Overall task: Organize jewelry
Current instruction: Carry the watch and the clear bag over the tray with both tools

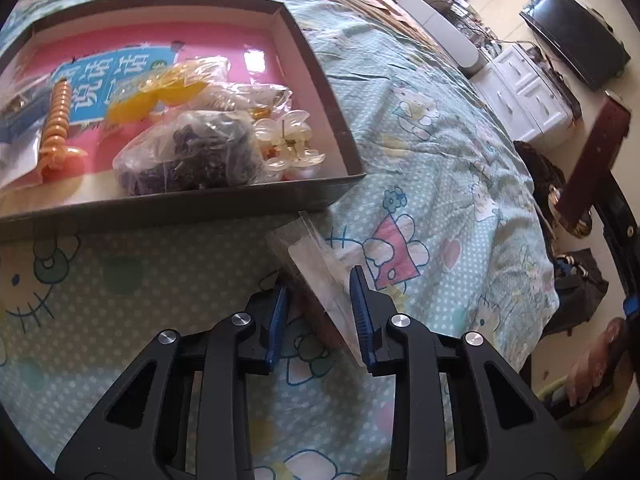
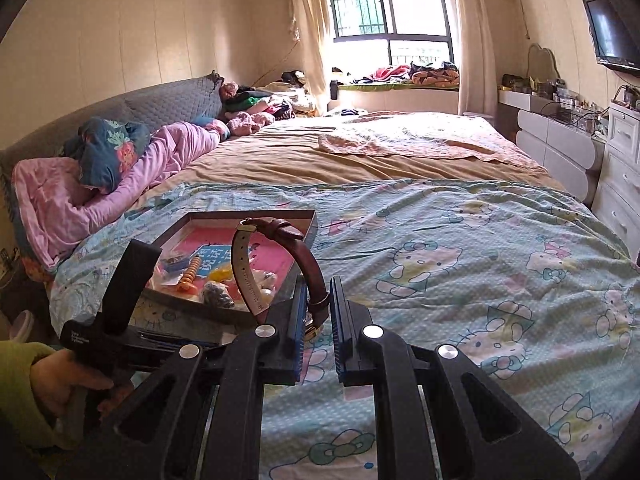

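Note:
My left gripper (image 1: 318,280) is shut on a clear plastic bag (image 1: 316,252) with something reddish-brown inside, just in front of the dark shallow tray (image 1: 200,200). The tray lies on the bedspread. In it are an orange spiral clip (image 1: 58,120), yellow pieces (image 1: 176,88), a bag of dark beads (image 1: 192,152) and a pearly clip (image 1: 292,144). My right gripper (image 2: 318,284) is shut on a brown leather watch (image 2: 304,256), and the strap arches upward above the bed. The same watch (image 1: 596,152) hangs at the right edge of the left wrist view.
A cartoon-cat bedspread (image 2: 460,280) covers the near half of the bed, with a tan sheet (image 2: 320,160) behind it. Pillows and a pink quilt (image 2: 120,184) lie at the left. White drawers (image 2: 620,168) stand along the right. A hand in a green sleeve (image 2: 60,380) holds the left gripper's handle (image 2: 124,280).

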`<state>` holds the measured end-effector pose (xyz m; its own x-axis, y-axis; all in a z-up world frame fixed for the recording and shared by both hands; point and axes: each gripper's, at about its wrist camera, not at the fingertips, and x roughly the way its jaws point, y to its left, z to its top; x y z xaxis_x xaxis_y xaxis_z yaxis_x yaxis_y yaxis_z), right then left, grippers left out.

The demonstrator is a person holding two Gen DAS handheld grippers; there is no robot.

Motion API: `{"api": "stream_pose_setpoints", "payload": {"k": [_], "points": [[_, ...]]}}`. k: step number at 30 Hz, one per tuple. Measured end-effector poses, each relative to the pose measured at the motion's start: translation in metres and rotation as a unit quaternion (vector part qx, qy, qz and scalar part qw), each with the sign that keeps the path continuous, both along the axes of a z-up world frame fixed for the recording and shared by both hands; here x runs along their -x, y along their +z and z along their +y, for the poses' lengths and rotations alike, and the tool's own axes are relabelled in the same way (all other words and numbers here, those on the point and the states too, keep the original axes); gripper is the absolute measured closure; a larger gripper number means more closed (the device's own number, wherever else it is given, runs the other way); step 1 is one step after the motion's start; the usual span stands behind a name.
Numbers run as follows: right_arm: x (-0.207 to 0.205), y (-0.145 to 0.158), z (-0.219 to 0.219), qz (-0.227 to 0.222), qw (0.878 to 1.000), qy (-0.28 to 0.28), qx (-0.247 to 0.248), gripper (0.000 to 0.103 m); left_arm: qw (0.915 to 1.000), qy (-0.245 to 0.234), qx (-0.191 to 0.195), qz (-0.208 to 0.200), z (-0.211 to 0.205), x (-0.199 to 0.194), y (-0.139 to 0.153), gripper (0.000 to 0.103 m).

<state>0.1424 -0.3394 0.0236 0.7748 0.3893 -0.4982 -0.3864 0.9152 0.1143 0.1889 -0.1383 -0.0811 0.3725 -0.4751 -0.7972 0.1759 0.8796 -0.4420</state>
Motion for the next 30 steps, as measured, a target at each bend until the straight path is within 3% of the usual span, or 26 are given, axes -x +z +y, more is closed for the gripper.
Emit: {"api": "stream_pose_setpoints", "payload": {"k": [6,14,22,30], "points": [[-0.006,-0.001,0.008,0.000,1.000,0.009,-0.001,0.092,0.9978,-0.009,0.000,-0.065,0.012,0.013,0.038,0.085],[-0.019,0.010,0.036,-0.012,0.999,0.033,-0.005,0.092,0.9888,0.060,-0.012,-0.136,0.070,0.012,0.084,0.085],[-0.036,0.017,0.074,-0.019,0.998,0.059,-0.003,0.092,0.9781,0.131,-0.030,-0.159,0.125,0.003,0.093,0.085],[-0.058,0.006,0.104,-0.004,0.998,0.067,0.011,0.092,0.9780,0.146,-0.022,-0.147,0.146,-0.002,0.079,0.087]]}}
